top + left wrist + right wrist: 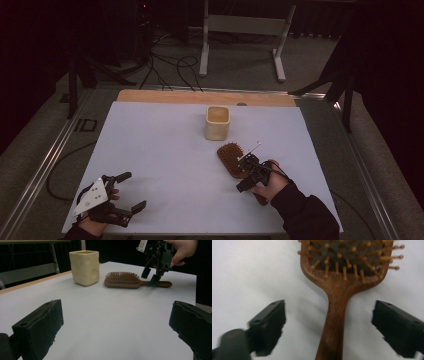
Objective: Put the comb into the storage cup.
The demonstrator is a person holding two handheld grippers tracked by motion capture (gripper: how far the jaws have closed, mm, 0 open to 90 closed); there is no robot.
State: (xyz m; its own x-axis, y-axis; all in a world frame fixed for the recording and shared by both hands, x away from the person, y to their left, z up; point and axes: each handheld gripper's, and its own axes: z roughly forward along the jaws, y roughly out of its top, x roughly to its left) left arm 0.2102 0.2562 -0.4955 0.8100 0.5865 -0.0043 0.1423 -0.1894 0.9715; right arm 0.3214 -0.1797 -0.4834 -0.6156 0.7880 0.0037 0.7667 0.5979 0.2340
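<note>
Straddling the hairbrush (339, 287) handle, right gripper (328, 327) jaws stand released either side, handle axis running 6-to-12 o'clock, head at 12; left gripper (112, 197) released, well apart.

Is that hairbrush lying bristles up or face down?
Bristles up. The hairbrush lies flat on the table, its wooden pins pointing upward in the left gripper view.

The left gripper (126, 193) is black, with a grey three-cornered plate on top. The right gripper (247, 174) is black too, with a small white tag and a thin black cable. Its jaws are chunky black blocks. The person wears dark sleeves (306, 214).
</note>
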